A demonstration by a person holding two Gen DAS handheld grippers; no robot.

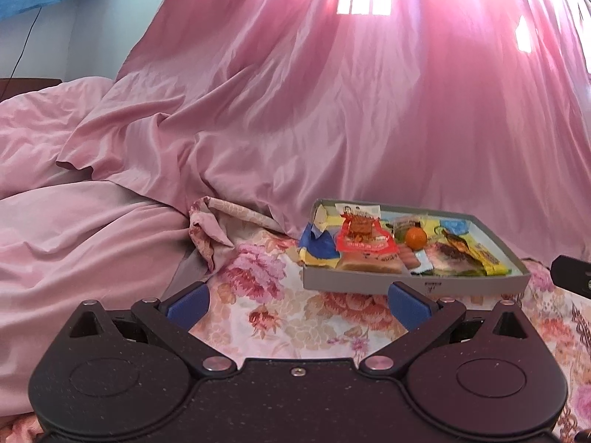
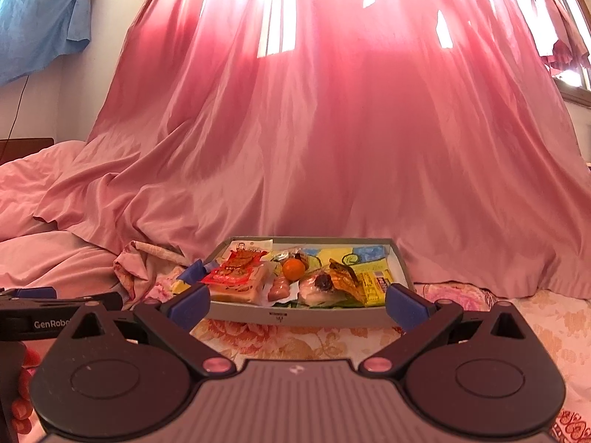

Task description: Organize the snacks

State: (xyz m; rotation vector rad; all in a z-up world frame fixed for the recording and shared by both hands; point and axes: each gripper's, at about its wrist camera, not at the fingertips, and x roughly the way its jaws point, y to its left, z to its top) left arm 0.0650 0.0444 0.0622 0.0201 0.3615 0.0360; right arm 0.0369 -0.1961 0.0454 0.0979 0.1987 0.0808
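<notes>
A shallow grey box point(image 1: 406, 283) point(image 2: 306, 315) sits on the floral bedsheet and holds several snacks. Among them are a red packet point(image 1: 364, 236) point(image 2: 236, 269), a bread pack point(image 1: 369, 264) point(image 2: 240, 289), a small orange point(image 1: 416, 239) point(image 2: 293, 269), a yellow bar point(image 1: 489, 258) point(image 2: 375, 284) and a blue-and-yellow packet point(image 1: 317, 245) point(image 2: 194, 273) hanging over the box's left edge. My left gripper point(image 1: 298, 304) is open and empty, short of the box's front left. My right gripper point(image 2: 297, 304) is open and empty, right at the box's front wall.
A pink curtain point(image 1: 332, 110) point(image 2: 332, 129) hangs behind the box and drapes onto the bed. A rumpled pink duvet point(image 1: 74, 203) point(image 2: 48, 221) lies to the left. The left gripper point(image 2: 48, 310) shows at the right wrist view's left edge.
</notes>
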